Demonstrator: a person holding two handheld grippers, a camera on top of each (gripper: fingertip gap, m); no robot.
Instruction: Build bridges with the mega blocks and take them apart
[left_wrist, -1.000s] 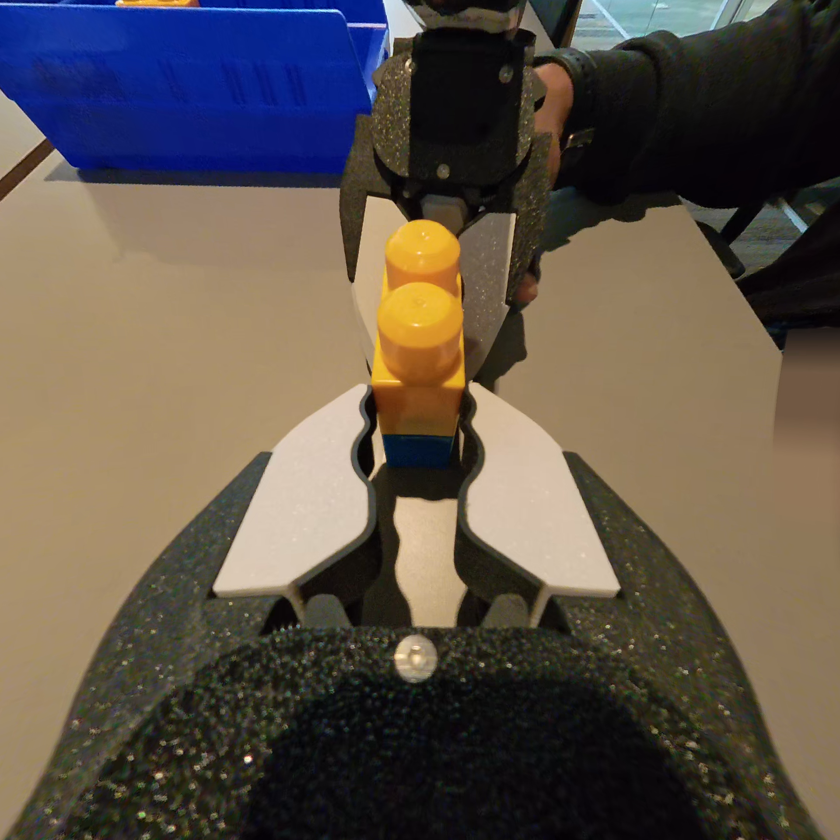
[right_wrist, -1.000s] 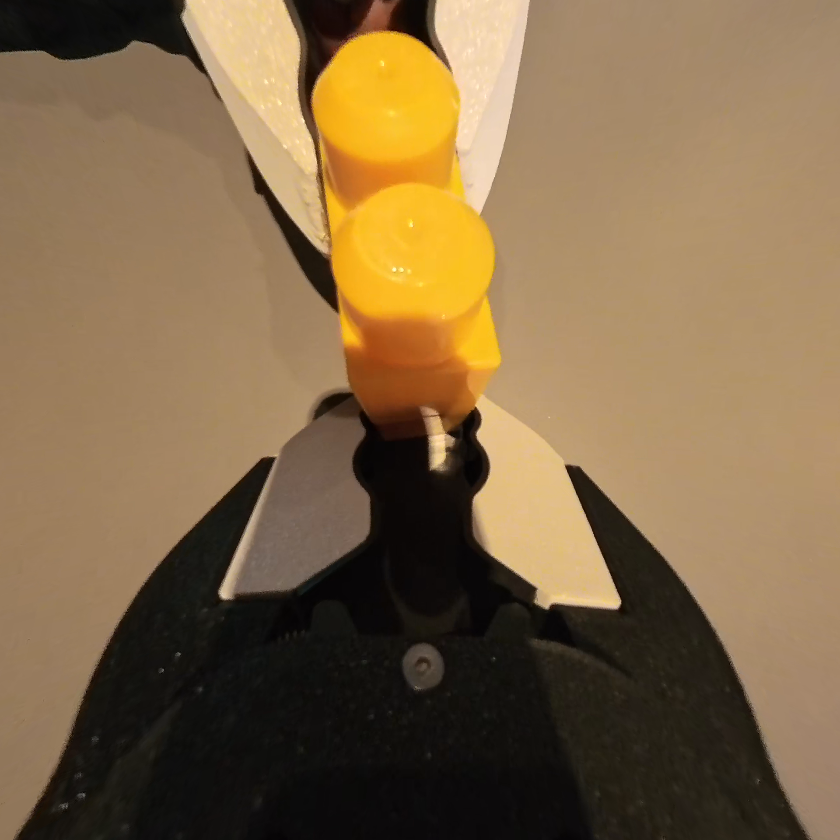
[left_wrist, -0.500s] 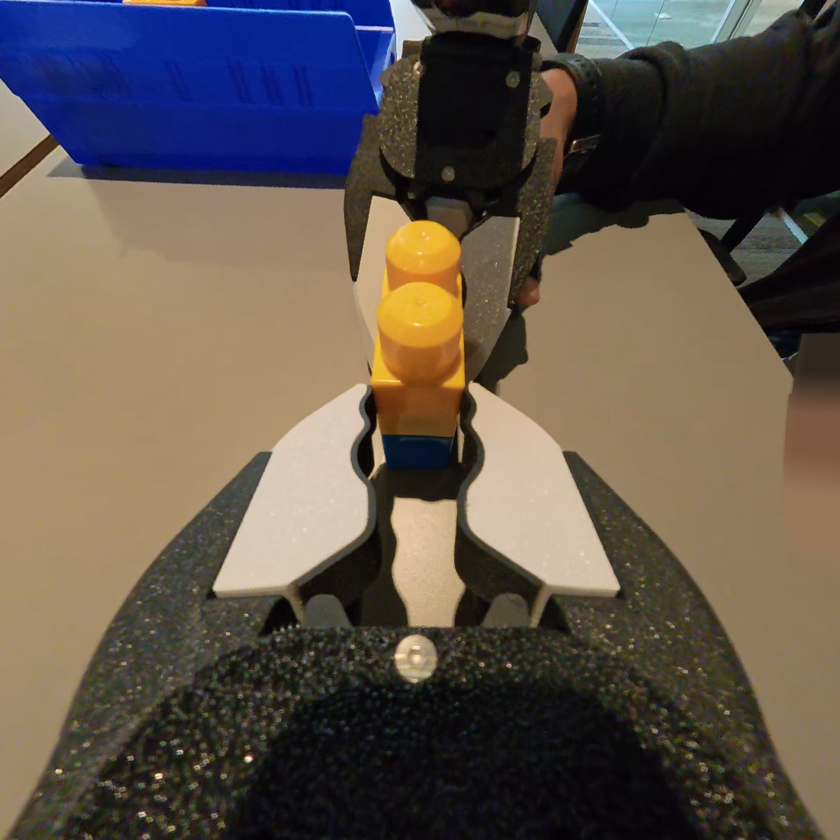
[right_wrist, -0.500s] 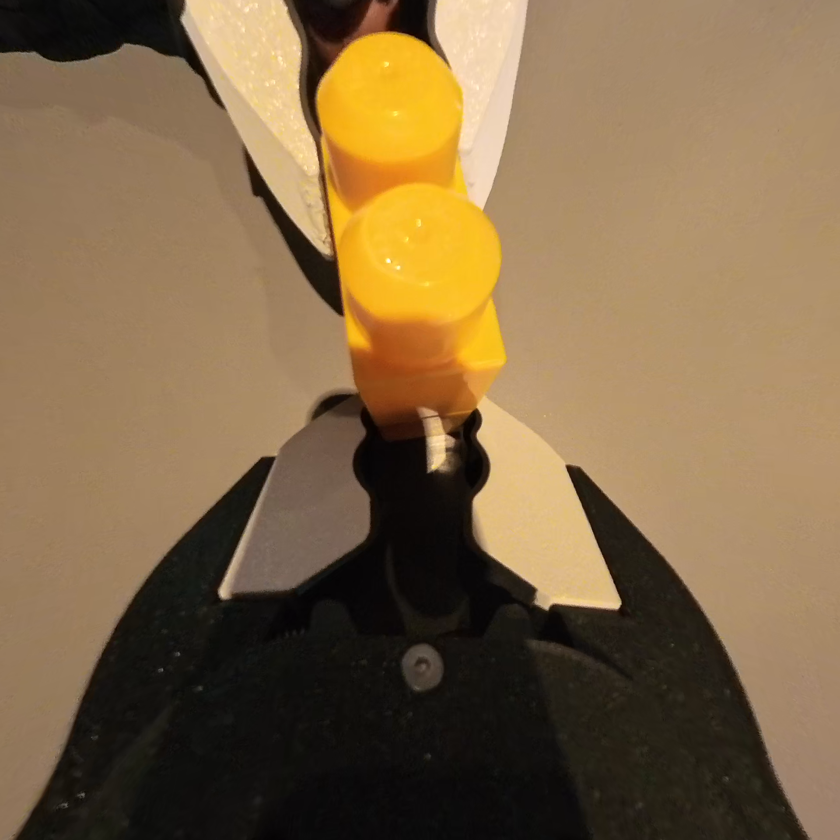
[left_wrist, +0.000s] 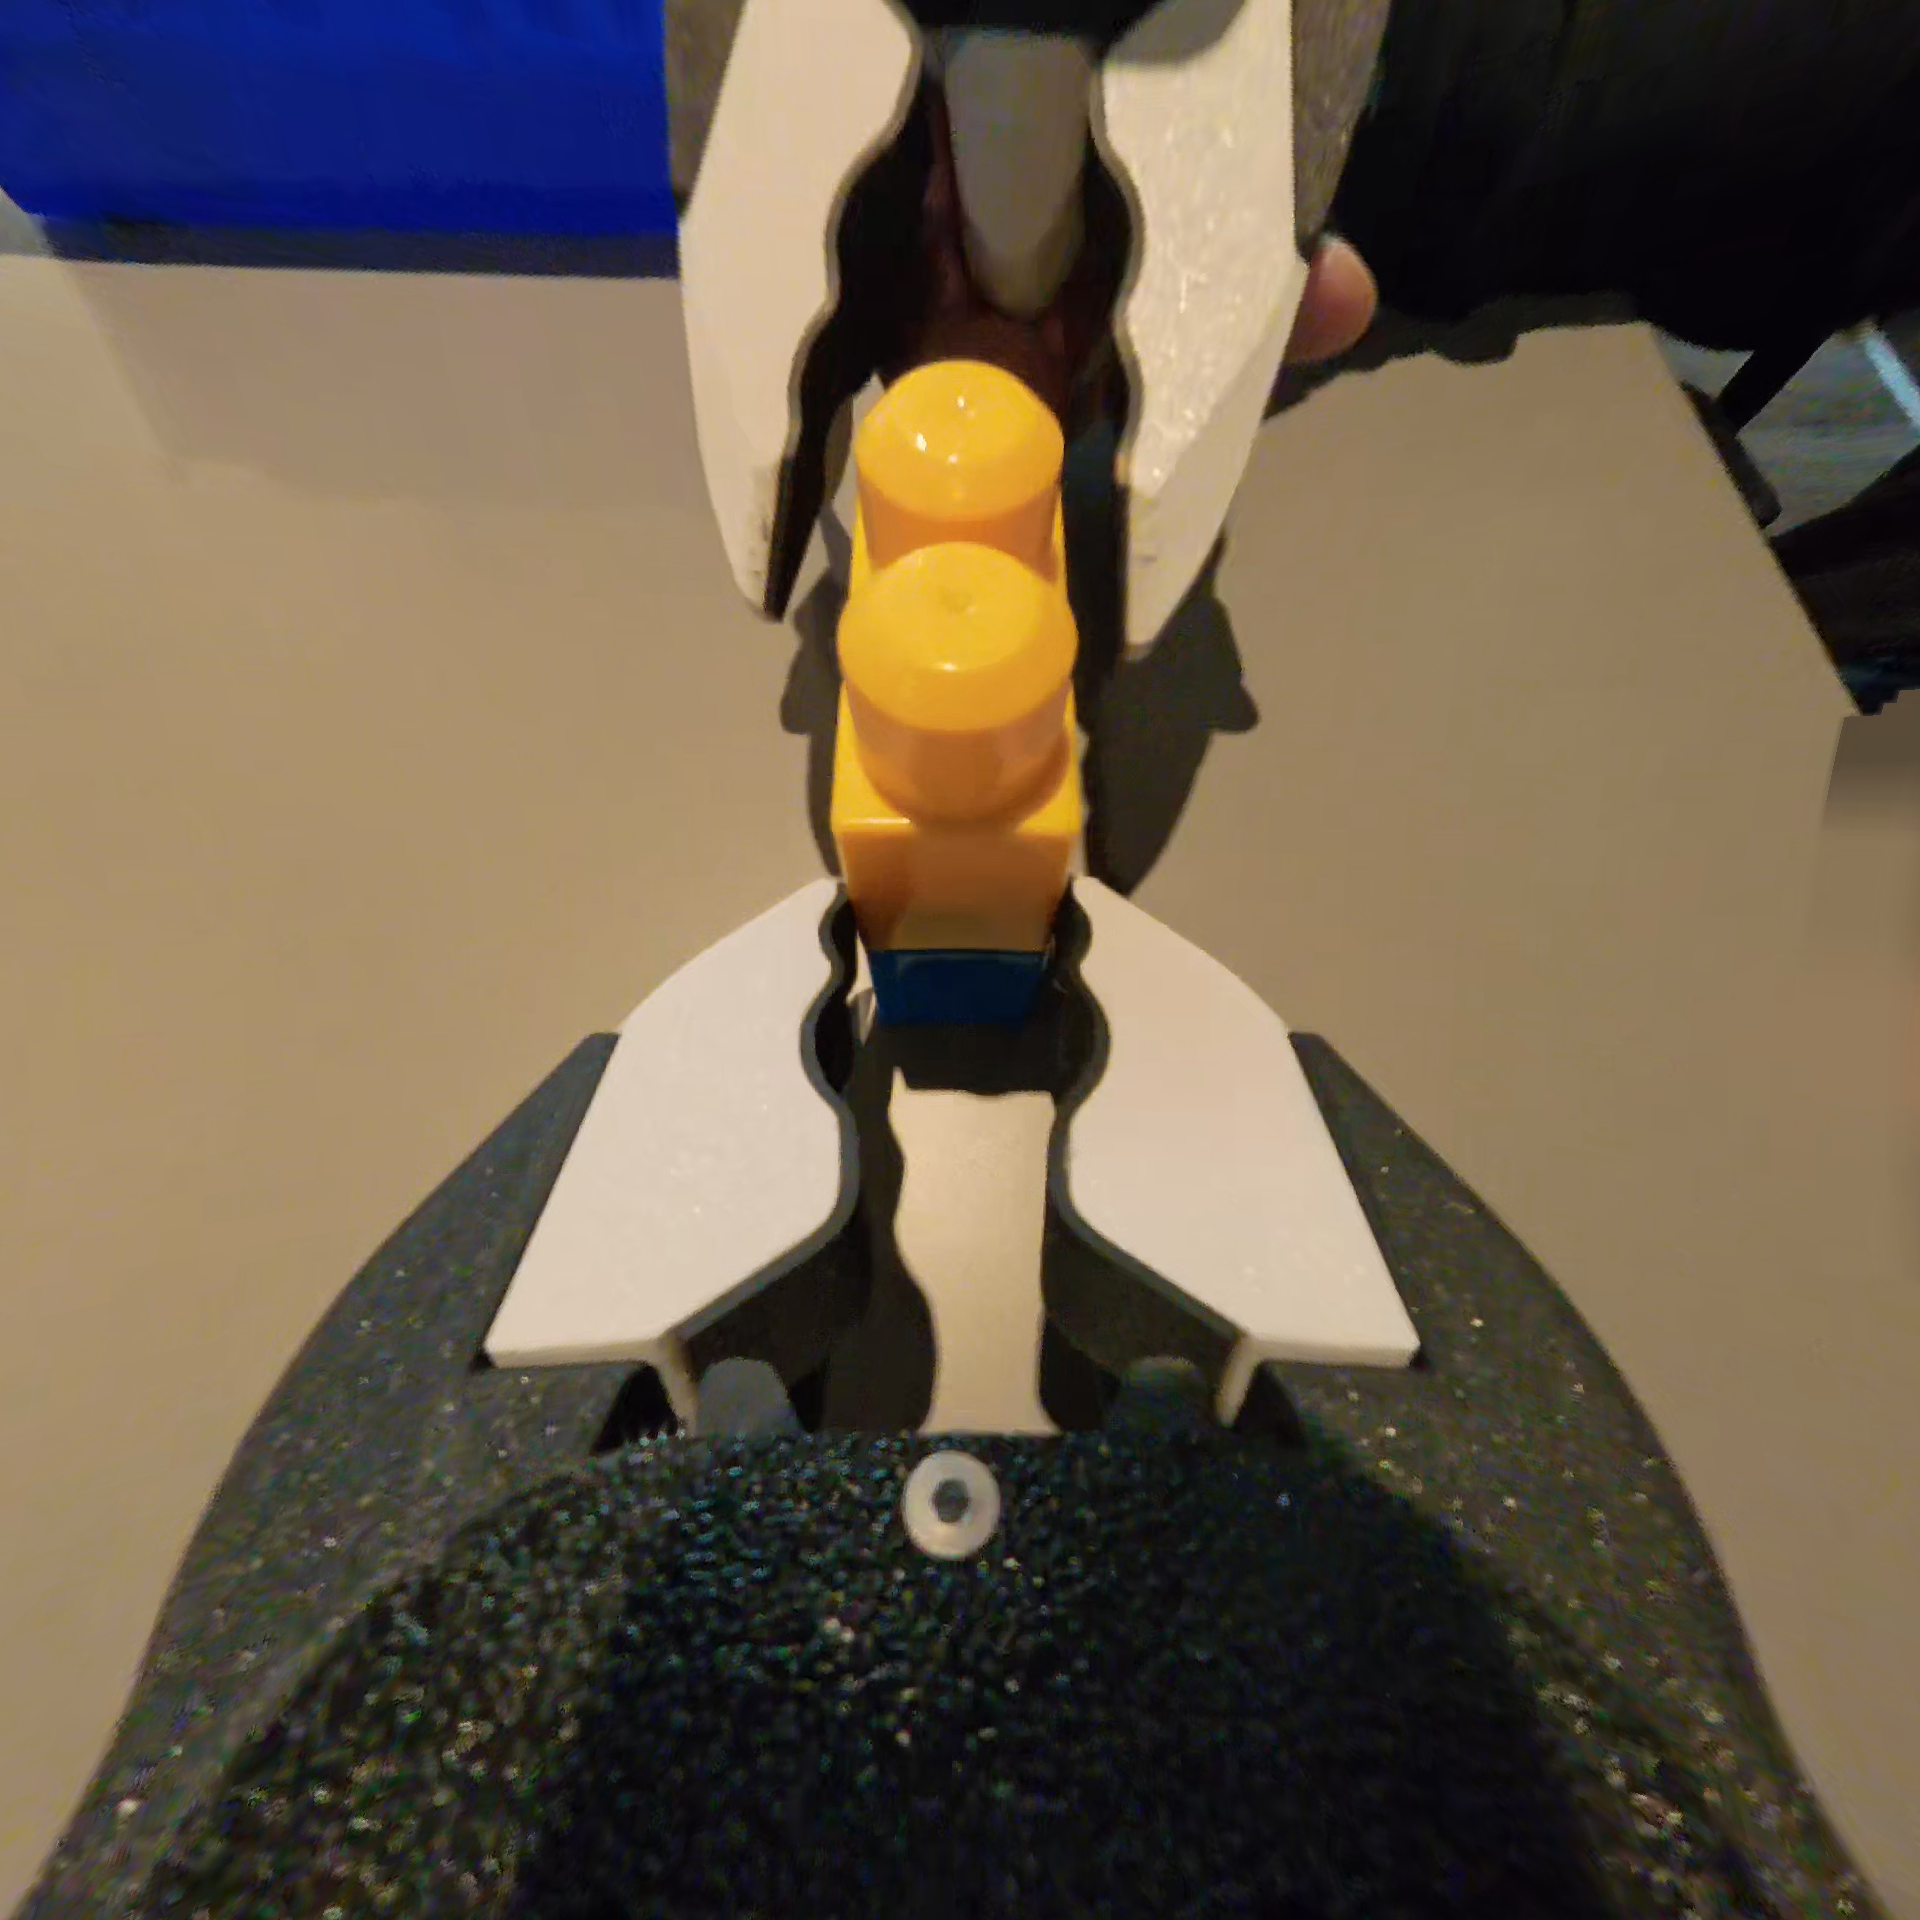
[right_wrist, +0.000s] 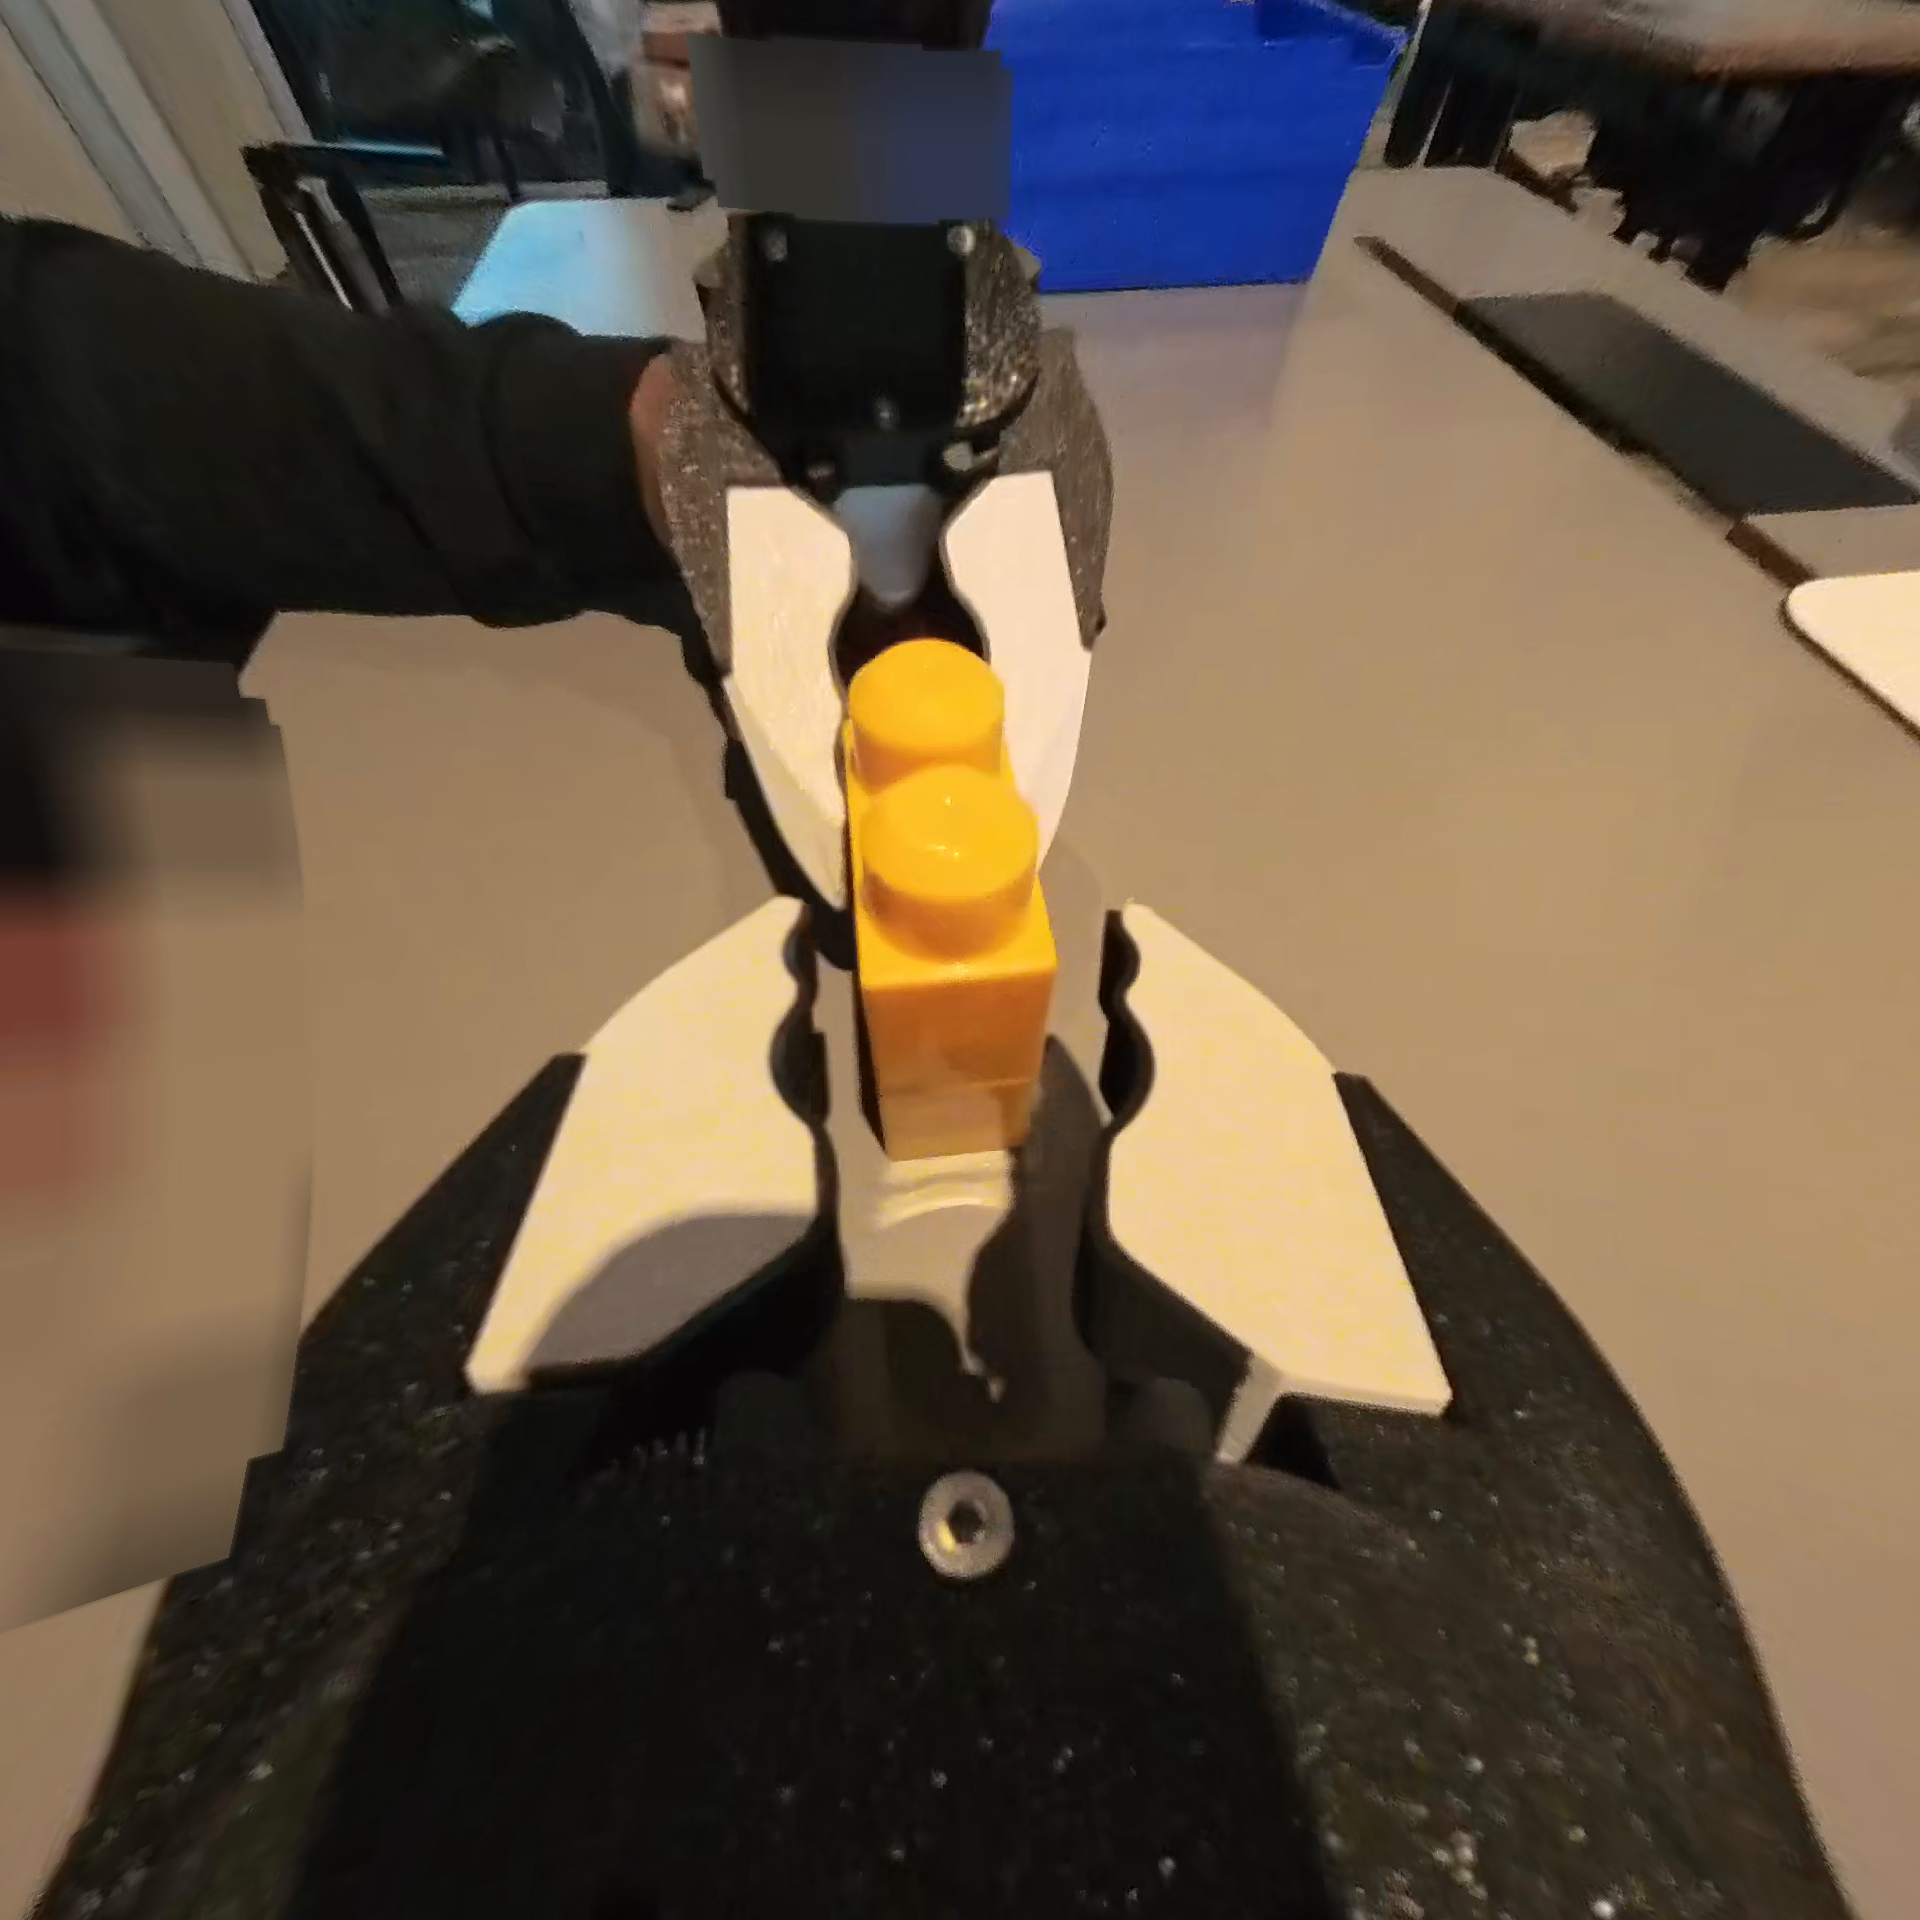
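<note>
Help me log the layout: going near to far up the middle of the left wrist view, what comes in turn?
Left gripper → blue block → yellow block stacked on it → right gripper, fingers spread either side of the yellow block's far end → blue bin.

Blue bin (left_wrist: 332, 114) — far edge of beige table (left_wrist: 364, 644)
</note>
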